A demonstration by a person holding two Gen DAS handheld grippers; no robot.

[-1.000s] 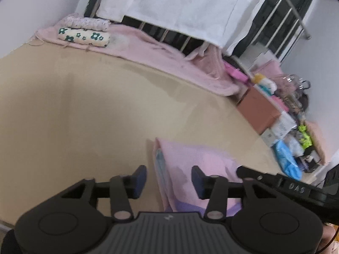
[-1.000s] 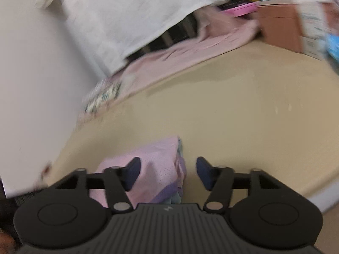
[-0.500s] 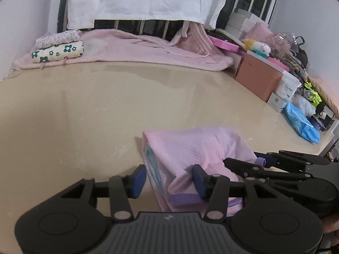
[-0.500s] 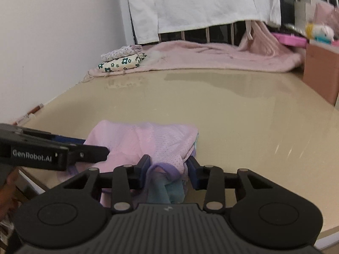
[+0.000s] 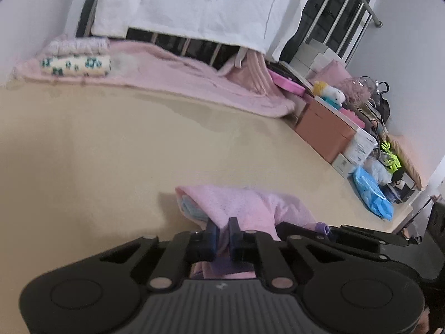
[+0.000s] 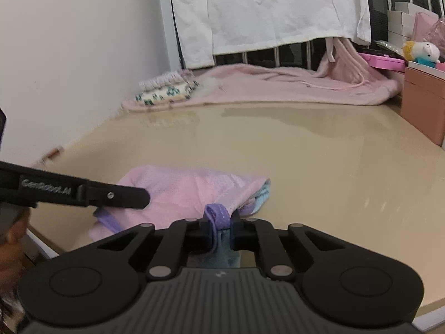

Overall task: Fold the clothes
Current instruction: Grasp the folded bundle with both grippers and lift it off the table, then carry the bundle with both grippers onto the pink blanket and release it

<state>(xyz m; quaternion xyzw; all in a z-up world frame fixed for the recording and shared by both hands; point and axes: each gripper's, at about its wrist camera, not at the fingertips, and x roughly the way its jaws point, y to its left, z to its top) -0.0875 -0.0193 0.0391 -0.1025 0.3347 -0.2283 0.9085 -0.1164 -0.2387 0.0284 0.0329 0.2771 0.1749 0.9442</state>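
Beige table (image 5: pixel 116 150) bears a pink garment (image 5: pixel 244 203), partly folded, at its near edge. Left gripper (image 5: pixel 221 232) is closing, pads pinching the pink fabric. Right gripper (image 6: pixel 219 226) is closing, clamped on the garment's purple hem (image 6: pixel 218 215)

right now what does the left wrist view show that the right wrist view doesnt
Only the left wrist view: the blue plastic bag and the neon yellow item at the table's far right, plus the window rail.

Only the right wrist view: the purple strap pinched in the right gripper, and the person's hand at the left edge.

Both: the pink garment, the left gripper closing on it, the floral folded cloth, the white sheet and the brown box.
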